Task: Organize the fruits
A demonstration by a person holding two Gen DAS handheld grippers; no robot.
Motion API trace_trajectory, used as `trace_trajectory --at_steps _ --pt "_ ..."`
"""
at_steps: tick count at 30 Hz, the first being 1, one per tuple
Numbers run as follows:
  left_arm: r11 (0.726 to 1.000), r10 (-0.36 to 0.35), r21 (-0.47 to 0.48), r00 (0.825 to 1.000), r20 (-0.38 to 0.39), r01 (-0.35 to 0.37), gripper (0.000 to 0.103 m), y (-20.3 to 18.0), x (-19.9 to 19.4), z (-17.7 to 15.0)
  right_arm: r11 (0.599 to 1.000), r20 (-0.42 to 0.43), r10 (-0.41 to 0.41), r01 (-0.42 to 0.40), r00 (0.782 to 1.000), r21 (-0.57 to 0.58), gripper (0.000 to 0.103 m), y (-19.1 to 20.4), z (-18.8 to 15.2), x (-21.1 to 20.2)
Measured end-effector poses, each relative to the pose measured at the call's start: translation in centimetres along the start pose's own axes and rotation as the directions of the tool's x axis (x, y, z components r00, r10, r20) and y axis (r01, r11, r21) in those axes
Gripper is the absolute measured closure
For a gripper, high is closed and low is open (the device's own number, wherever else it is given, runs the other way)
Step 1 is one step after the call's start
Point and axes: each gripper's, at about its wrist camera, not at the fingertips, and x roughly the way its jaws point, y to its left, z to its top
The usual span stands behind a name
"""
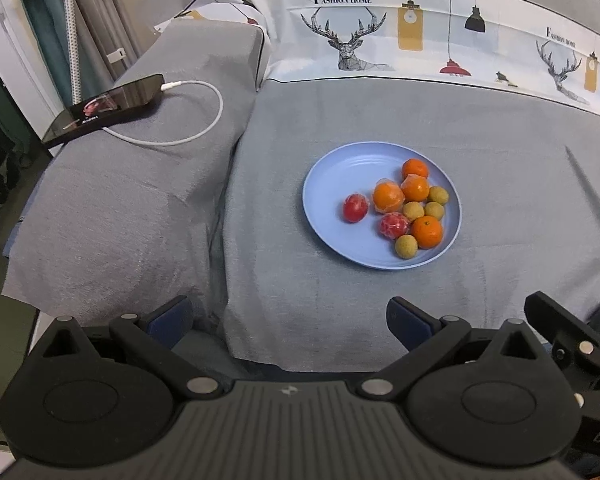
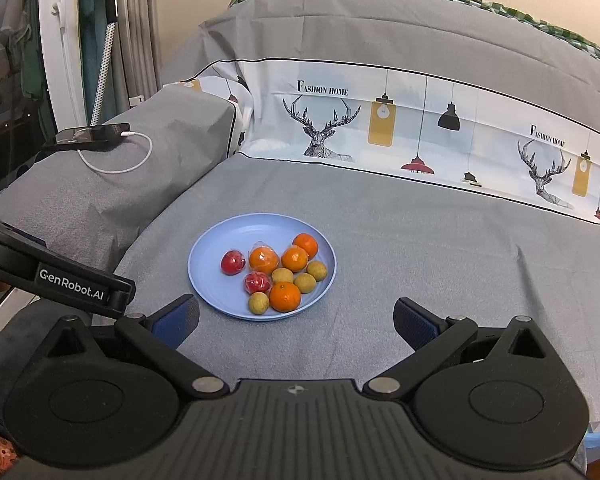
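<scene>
While both grippers, left gripper (image 1: 290, 322) and right gripper (image 2: 296, 322), wait wide apart and empty, the round fruits (image 2: 285, 296) ahead look slippery; pinch around the middle.

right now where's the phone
The phone lies on the raised grey cushion at far left in both views, charging cable plugged in, well apart from the plate.
</scene>
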Motion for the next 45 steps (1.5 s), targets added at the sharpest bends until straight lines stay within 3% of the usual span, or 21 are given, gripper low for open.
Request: trace_trajectory --at_steps 45 --pt "1.0 -0.019 -0.005 1.0 -0.018 0.019 0.0 0.38 0.41 0.11 1.0 -0.017 0.006 -0.007 1.0 -0.012 0.001 0.14 -0.06 0.46"
